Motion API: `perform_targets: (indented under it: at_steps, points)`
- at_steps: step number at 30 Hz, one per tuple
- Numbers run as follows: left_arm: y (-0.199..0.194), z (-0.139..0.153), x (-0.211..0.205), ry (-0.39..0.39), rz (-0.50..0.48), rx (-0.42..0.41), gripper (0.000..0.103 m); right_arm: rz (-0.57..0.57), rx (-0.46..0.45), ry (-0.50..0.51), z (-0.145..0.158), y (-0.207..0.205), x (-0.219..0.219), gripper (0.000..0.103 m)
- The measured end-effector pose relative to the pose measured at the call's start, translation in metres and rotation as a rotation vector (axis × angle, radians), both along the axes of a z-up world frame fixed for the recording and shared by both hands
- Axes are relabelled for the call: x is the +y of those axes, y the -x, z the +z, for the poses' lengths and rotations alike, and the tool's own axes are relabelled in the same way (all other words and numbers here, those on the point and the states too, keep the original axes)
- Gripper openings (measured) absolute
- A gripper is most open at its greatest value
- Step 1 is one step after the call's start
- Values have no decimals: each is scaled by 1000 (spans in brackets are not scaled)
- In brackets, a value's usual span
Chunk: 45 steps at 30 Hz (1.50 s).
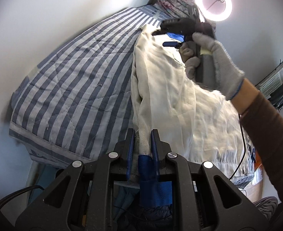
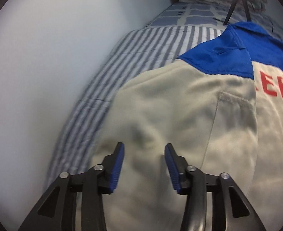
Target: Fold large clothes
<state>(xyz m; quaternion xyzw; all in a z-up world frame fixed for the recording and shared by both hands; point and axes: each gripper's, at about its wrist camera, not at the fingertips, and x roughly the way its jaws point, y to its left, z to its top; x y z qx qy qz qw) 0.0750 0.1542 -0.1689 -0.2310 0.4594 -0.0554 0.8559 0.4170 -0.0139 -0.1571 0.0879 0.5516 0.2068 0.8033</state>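
Note:
A large cream jacket (image 1: 180, 96) with blue shoulders and red lettering lies on a striped bed; its outer side shows in the right wrist view (image 2: 180, 105). My left gripper (image 1: 143, 134) is shut on the jacket's thick edge and holds it up, so the pale lining faces the camera. My right gripper (image 2: 144, 148) is open and empty just above the jacket's grey-cream front. In the left wrist view it (image 1: 165, 38) hovers at the jacket's far end, held by a gloved hand (image 1: 214, 61), jaws apart.
A blue-and-white striped quilt (image 1: 74, 77) covers the bed along a pale wall. Folded bedding (image 1: 172, 2) is piled at the head. A ring light (image 1: 213, 2) on a tripod (image 2: 237, 5) stands by it. A cable (image 1: 241, 154) runs along the jacket's right side.

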Motion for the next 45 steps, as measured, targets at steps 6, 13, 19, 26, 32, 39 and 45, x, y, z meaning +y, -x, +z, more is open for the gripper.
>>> perform_targets:
  at_steps: [6, 13, 19, 26, 32, 39, 45]
  points:
    - [0, 7, -10, -12, -14, -22, 15, 216, 86, 64, 12, 45, 56, 63]
    - [-5, 16, -26, -46, -41, -39, 15, 339, 69, 393, -25, 79, 107, 63]
    - [-7, 22, -46, -68, -62, -54, 15, 340, -4, 494, -29, 97, 107, 26]
    - [1, 41, -87, -154, -148, -123, 15, 185, -13, 166, 3, 99, 18, 2]
    - [5, 52, -136, -204, -252, -162, 15, 58, -67, -92, 24, 113, -69, 2]
    - [6, 47, -188, -246, -361, -162, 15, -138, -41, -262, 11, 135, -165, 2]
    - [10, 39, -201, -206, -436, -130, 16, -181, 26, -185, -24, 137, -195, 2]
